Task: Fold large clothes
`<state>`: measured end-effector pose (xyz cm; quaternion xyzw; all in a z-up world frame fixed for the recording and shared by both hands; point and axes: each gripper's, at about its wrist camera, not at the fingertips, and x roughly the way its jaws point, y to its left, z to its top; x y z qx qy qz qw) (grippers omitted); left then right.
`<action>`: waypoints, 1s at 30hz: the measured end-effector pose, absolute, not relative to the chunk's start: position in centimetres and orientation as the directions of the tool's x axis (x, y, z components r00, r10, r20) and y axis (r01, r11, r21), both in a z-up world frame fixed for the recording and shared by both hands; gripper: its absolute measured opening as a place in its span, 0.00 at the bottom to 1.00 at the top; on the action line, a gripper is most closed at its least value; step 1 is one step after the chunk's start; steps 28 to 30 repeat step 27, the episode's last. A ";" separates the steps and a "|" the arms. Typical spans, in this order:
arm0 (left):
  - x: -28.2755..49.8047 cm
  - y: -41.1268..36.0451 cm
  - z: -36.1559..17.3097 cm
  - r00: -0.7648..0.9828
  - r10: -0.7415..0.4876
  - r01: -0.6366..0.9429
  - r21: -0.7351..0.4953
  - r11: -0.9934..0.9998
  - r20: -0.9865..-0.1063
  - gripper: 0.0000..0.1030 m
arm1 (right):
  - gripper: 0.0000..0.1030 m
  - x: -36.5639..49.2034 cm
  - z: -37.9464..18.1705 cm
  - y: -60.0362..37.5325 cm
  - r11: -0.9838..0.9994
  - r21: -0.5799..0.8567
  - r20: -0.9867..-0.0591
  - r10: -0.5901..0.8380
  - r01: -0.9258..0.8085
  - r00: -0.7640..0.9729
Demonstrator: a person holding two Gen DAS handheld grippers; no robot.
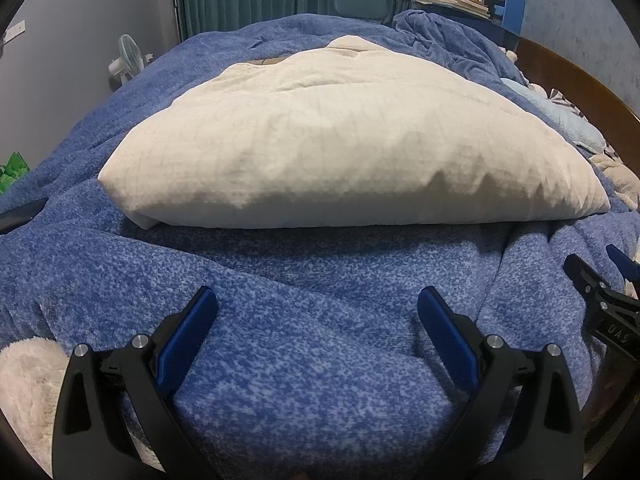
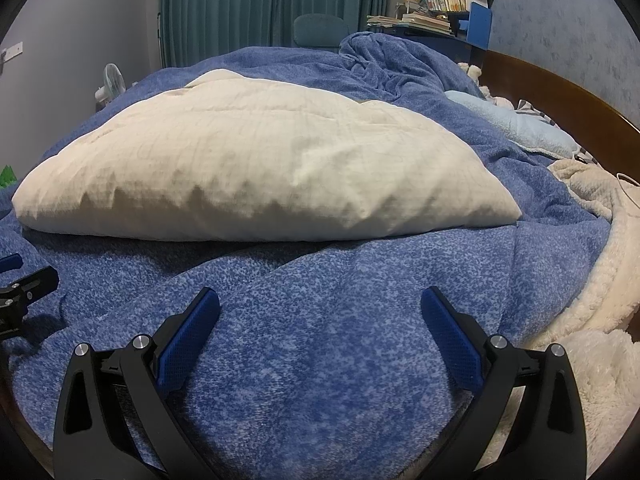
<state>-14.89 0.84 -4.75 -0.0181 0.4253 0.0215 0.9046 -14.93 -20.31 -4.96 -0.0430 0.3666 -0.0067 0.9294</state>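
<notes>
Across the bed, a speckled blue fleece blanket [image 1: 312,360] lies rumpled, and a cream quilted garment [image 1: 352,148], apparently folded into a thick pad, rests on it. Just short of the garment's near edge, the left claw [image 1: 318,304] and right claw [image 2: 320,304] gape empty. Closing low could pinch blanket instead; uneven lifts may unfold the layers.

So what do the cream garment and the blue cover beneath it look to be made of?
Cream garment: seemingly thin woven cotton, matte, given its faint grid lines and fine crinkles. Blue cover: likely plush fleece or chenille, judging by its fuzzy, speckled pile. Neither fibre is certain from looks.
</notes>
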 end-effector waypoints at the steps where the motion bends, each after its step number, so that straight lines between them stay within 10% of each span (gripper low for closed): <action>1: -14.9 1.0 -4.7 0.637 0.020 -0.054 -0.020 0.998 -0.770 0.94 | 0.95 -14.9 -5.0 -20.3 0.996 -0.087 -0.681 -0.045 -0.020 0.731; 30: -14.5 1.5 -4.4 0.631 0.029 -0.055 -0.007 0.998 -0.776 0.94 | 0.95 -14.9 -5.3 -19.8 0.994 -0.107 -0.680 -0.059 -0.019 0.730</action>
